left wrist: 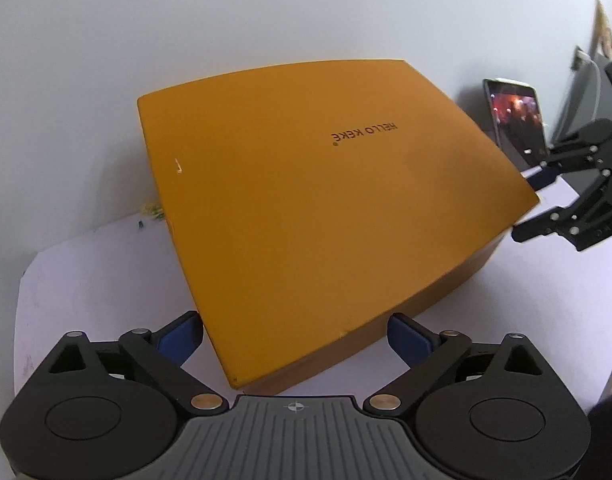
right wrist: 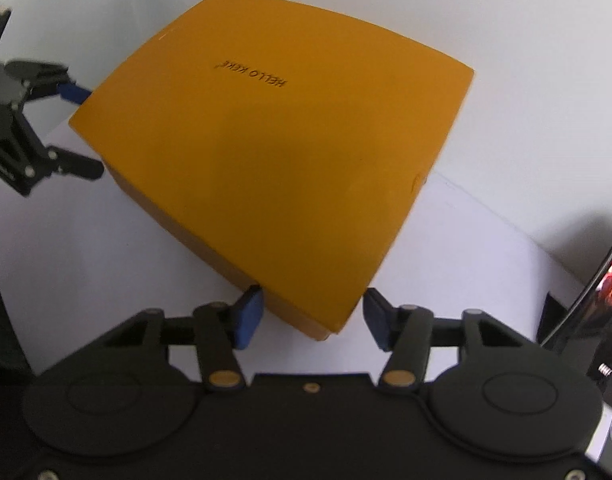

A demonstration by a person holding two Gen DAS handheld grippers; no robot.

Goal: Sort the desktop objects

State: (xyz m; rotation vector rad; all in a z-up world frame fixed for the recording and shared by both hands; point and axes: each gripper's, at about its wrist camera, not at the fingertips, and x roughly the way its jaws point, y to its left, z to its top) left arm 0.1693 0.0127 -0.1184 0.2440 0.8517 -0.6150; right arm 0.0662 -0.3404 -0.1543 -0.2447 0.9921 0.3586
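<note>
One orange box (left wrist: 306,208), lid on, sits on the white counter (left wrist: 106,280) against a pale wall (left wrist: 266,8). The lid carries the printed words "HELLO KEKE", read upside down from both wrist cameras. A small scuff marks the lid near its far left edge in the left wrist view.

Left gripper (left wrist: 296,338): its two blue-padded fingers (left wrist: 178,338) stand wide apart, one on each side of the nearest corner of the box. The left pad lies close against the box edge; whether it touches cannot be told. The right pad stands just off the side wall. No clamping is evident.

Right gripper (right wrist: 311,316): its two fingers (right wrist: 248,316) straddle the opposite near corner of the box, apart, with the left pad just beside the side wall and the right pad clear of the lid edge. No grip is evident here either.

Each gripper appears at the frame edge of the other's camera, at the box's far end.

One phone (left wrist: 515,120) with a lit screen stands propped beyond the box, to the right of the right fingers. A few small green specks (left wrist: 152,212) lie on the counter by the box's left side.
</note>
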